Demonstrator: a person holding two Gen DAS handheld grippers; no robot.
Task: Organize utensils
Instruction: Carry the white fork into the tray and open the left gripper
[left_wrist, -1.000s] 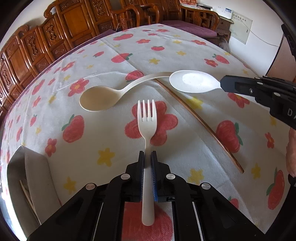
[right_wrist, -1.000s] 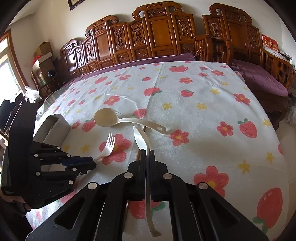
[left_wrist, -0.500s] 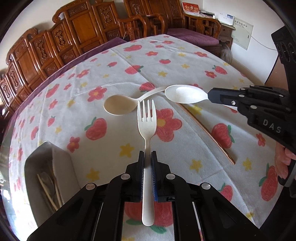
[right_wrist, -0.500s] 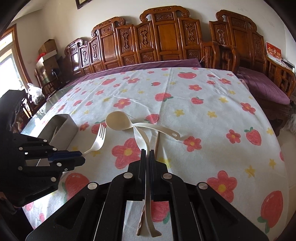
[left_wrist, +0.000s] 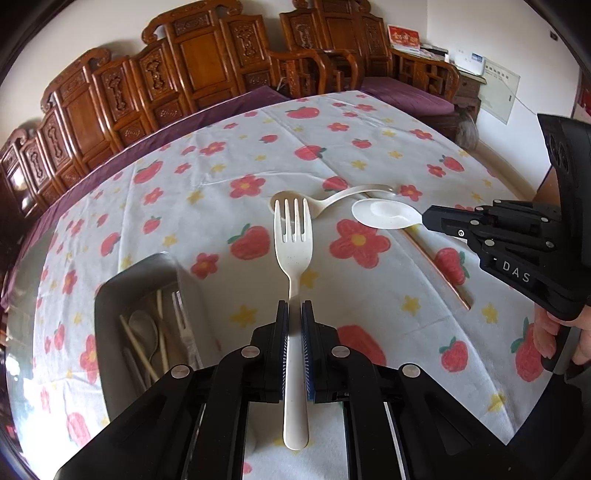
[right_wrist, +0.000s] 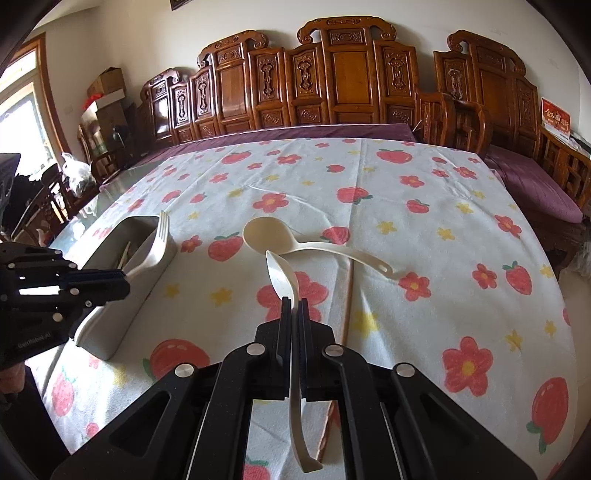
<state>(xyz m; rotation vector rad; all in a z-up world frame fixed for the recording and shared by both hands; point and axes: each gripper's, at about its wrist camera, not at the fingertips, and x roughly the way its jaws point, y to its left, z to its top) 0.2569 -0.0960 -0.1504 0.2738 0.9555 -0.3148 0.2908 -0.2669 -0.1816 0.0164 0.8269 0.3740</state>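
My left gripper is shut on a cream plastic fork and holds it above the table, tines forward. In the right wrist view the fork hangs over the grey utensil box. My right gripper is shut on a white spoon, also lifted; it shows in the left wrist view at the right. The box holds several utensils. A cream ladle and a wooden chopstick lie on the tablecloth.
The round table wears a white cloth with strawberries and flowers. Carved wooden chairs ring its far side. A purple-cushioned bench stands at the right. The person's hand holds the right gripper.
Both grippers have risen and moved left with their utensils. The fork now hangs over the box, and the box has come further into the left wrist view.
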